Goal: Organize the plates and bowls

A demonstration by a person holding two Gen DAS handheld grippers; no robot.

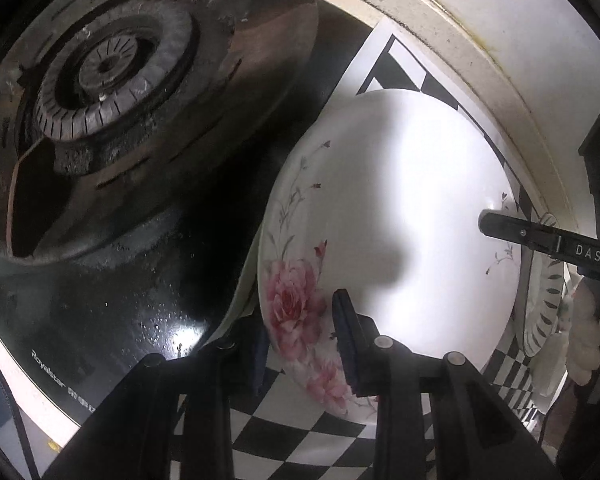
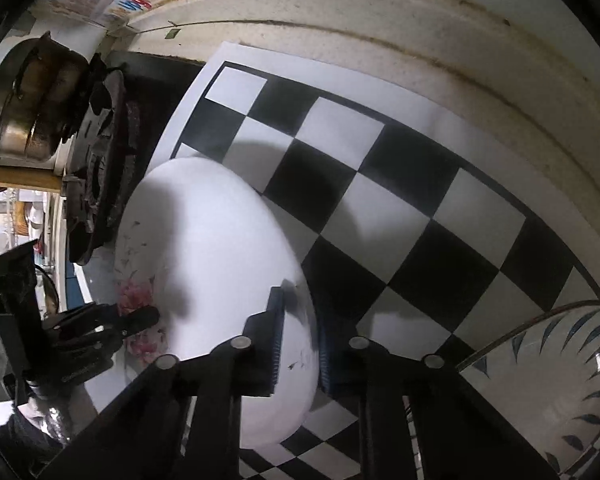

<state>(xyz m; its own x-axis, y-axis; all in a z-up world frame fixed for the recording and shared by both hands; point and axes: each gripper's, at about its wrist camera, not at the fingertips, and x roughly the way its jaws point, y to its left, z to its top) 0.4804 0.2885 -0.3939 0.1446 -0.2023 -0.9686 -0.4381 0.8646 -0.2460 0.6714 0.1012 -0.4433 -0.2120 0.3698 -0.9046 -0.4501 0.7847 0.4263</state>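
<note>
We see the checkered mat (image 2: 380, 184) under the rose plate (image 1: 388, 240). Left gripper (image 1: 300, 340) and right gripper (image 2: 300, 332) each straddle its rim, clamped. Only our right view shows the leaf-patterned bowl (image 2: 540, 392), right of its jaws.

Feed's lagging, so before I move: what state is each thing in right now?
Floral plate: tilted, gripped at opposite rim edges by both grippers.
Left gripper: shut on the plate's rose-side rim.
Right gripper: shut on the opposite rim.
Leaf-pattern bowl: upright on the checkered mat, apart from the plate.
Stove burner: unlit.
</note>
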